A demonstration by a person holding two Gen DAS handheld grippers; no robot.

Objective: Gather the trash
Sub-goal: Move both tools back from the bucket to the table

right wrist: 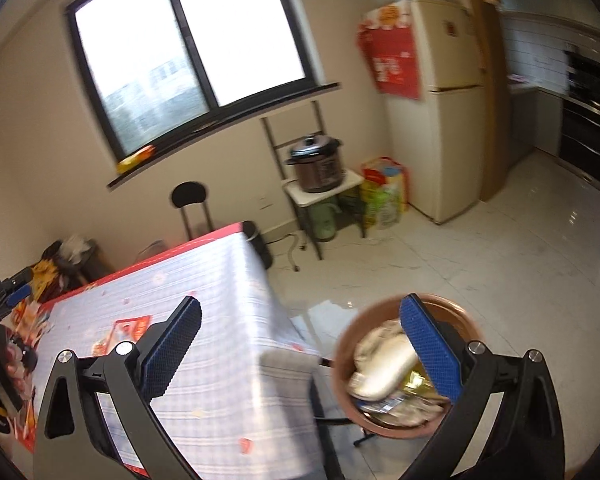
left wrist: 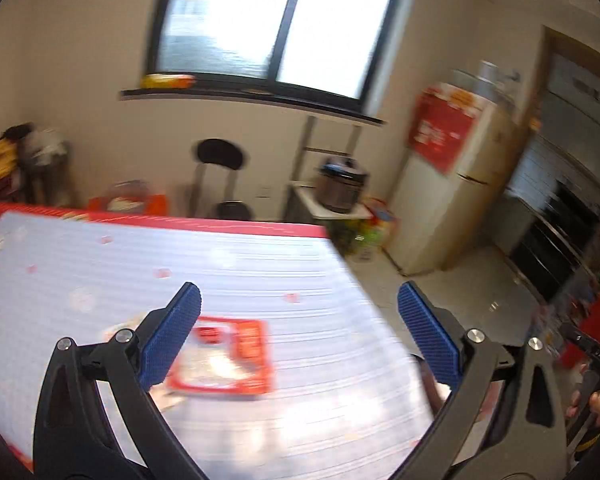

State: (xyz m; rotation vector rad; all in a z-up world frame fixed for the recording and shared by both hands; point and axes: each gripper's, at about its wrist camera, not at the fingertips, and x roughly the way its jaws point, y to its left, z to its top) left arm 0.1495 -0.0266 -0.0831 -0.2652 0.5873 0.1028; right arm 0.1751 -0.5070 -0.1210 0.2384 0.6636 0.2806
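A red and clear snack wrapper (left wrist: 224, 360) lies flat on the table's pale striped cloth (left wrist: 260, 272), just right of my left gripper's left finger. My left gripper (left wrist: 300, 336) is open and empty, held above it. The wrapper also shows in the right wrist view (right wrist: 126, 330). My right gripper (right wrist: 300, 344) is open and empty, hovering past the table's corner. A brown round trash bin (right wrist: 384, 424) stands on the floor below it, holding crumpled paper and wrappers (right wrist: 384, 364). The left gripper shows at the left edge of the right wrist view (right wrist: 8, 300).
A grey chair seat (right wrist: 288, 364) sits between table and bin. A black stool (right wrist: 190, 210) and a rack with a rice cooker (right wrist: 318, 160) stand by the far wall. A cream fridge (right wrist: 440, 112) stands right. More wrappers (right wrist: 28, 320) lie at the table's left.
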